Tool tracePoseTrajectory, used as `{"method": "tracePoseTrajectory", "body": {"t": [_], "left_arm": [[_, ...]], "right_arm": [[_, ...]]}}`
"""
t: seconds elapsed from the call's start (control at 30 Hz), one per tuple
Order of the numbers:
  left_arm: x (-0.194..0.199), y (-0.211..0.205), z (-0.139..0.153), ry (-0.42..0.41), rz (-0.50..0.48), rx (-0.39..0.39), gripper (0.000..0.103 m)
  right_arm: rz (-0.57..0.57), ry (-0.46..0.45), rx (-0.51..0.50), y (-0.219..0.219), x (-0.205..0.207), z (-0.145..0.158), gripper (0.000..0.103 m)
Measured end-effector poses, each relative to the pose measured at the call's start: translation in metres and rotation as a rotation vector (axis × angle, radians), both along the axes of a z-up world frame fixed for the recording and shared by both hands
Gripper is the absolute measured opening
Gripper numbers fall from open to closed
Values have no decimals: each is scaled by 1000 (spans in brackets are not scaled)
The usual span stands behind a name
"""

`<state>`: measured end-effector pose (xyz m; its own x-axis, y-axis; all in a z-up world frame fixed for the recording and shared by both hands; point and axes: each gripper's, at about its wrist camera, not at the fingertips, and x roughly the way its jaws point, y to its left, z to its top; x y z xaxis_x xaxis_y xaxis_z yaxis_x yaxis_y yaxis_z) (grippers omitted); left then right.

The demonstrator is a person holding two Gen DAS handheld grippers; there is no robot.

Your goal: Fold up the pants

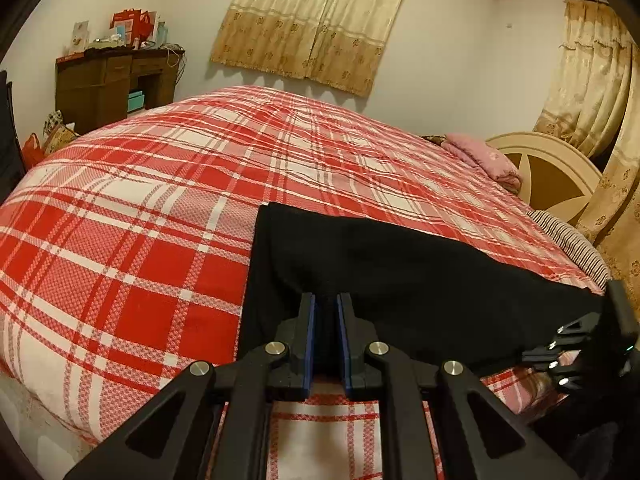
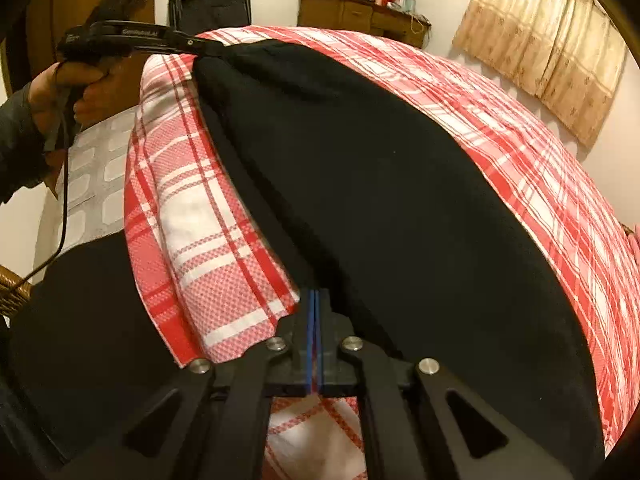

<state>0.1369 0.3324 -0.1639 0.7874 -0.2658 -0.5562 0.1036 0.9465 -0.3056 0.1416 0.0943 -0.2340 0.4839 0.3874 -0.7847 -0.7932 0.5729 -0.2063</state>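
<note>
Black pants (image 1: pixel 400 272) lie lengthwise along the near edge of a bed with a red-and-white plaid cover (image 1: pixel 140 240). In the left wrist view my left gripper (image 1: pixel 326 304) is shut on the pants' near hem, and black cloth fills the gap between its blue pads. My right gripper (image 1: pixel 536 354) shows at the right edge, holding the same hem. In the right wrist view the pants (image 2: pixel 380 180) stretch away over the plaid cover (image 2: pixel 200 220). There my right gripper (image 2: pixel 315 296) is shut on their near edge. A hand (image 2: pixel 80 88) holds the left gripper (image 2: pixel 208 48) at the far end.
A dark wooden desk (image 1: pixel 108 84) with clutter stands by the far wall under beige curtains (image 1: pixel 312 24). A pink pillow (image 1: pixel 484 156) and a cream headboard (image 1: pixel 552 176) lie at the right. A dark chair (image 2: pixel 216 4) and tiled floor (image 2: pixel 92 168) sit beside the bed.
</note>
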Motion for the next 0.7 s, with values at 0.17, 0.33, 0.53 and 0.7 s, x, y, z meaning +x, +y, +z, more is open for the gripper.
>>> {"method": "tracePoseTrajectory", "body": {"t": [0.17,0.33,0.53,0.7], "left_arm": [[6,3,-2,3,12,-33,11],[11,6,-6,7,16,-55,11],[13,20,-8,10,21,-188,7],[1,33,9,-37,-2,-238,2]], "right_arm": [[23,-63,90,0,-5,25,67],[-16,-115,29,14,10,16,48],[-2,-136,-33,23,12,1,10],[6,-146,8,18,0,28,7]]}}
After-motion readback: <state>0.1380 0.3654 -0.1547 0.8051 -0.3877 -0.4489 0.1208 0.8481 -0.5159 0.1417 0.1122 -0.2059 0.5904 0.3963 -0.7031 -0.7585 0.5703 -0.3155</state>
